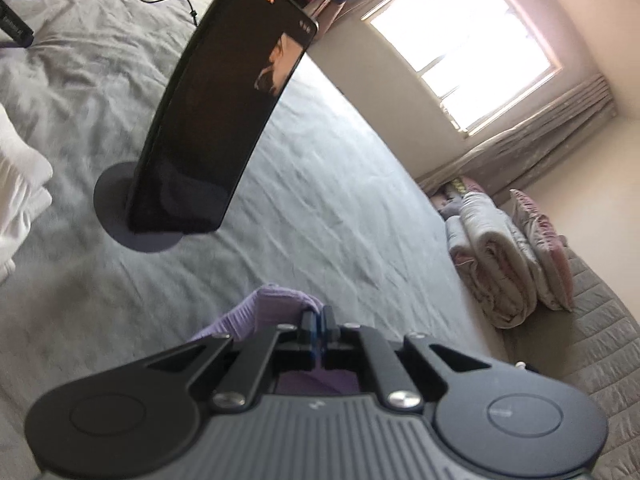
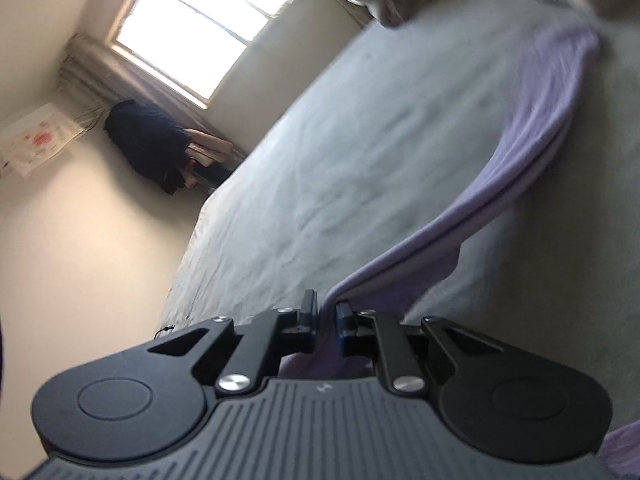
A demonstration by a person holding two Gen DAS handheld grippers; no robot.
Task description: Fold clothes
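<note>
A lavender garment (image 1: 266, 312) bunches just ahead of my left gripper (image 1: 319, 316), whose jaws are pinched together on its fabric above the grey bed sheet (image 1: 340, 184). In the right wrist view the same lavender garment (image 2: 532, 136) stretches as a long taut band from my right gripper (image 2: 325, 308) up toward the far right. The right jaws stand nearly together with the cloth's edge caught between them. More purple cloth shows under both gripper bodies.
A dark phone (image 1: 224, 96) stands on a round-based holder (image 1: 136, 216) on the bed. White cloth (image 1: 20, 184) lies at the left edge. Folded blankets (image 1: 500, 256) are stacked by the wall under a bright window (image 1: 468, 44). Dark clothes (image 2: 148, 136) hang near the corner.
</note>
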